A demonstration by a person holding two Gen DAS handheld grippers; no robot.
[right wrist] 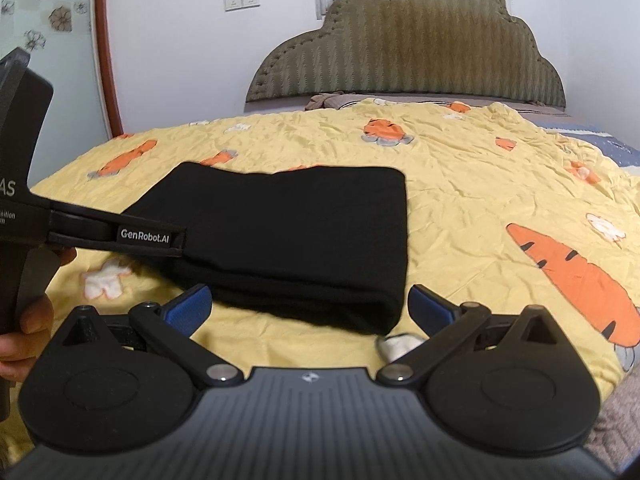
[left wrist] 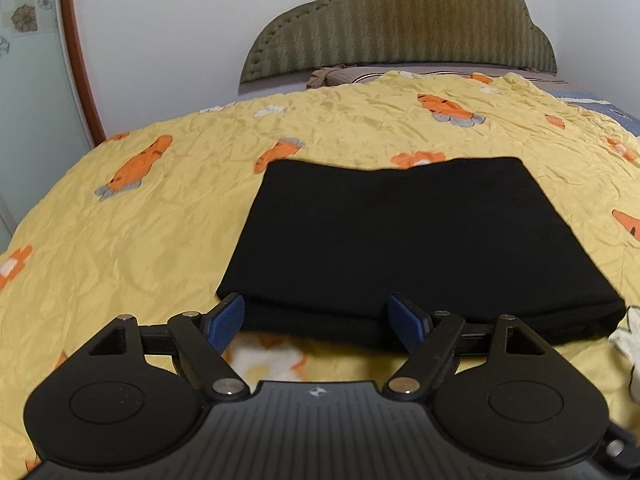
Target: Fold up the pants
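Note:
The black pants [left wrist: 380,240] lie folded into a flat rectangle on the yellow bedspread [left wrist: 140,240]. My left gripper [left wrist: 316,320] stands open at their near edge, its blue pads [left wrist: 228,318] apart and touching no cloth. In the right wrist view the pants [right wrist: 288,240] sit centre-left, with their near right corner between the wide-open fingers of my right gripper [right wrist: 310,304]; the pads do not press on it. A finger of the left gripper [right wrist: 152,236], marked GenRobot.AI, reaches over the pants' left end, and a person's hand [right wrist: 24,320] holds that tool.
The carrot-print bedspread [right wrist: 500,200] covers the whole bed. An olive padded headboard [left wrist: 400,28] and a pillow [left wrist: 340,74] are at the far end. A glass door with a wooden frame [left wrist: 76,40] stands on the left. Blue bedding [right wrist: 600,140] shows far right.

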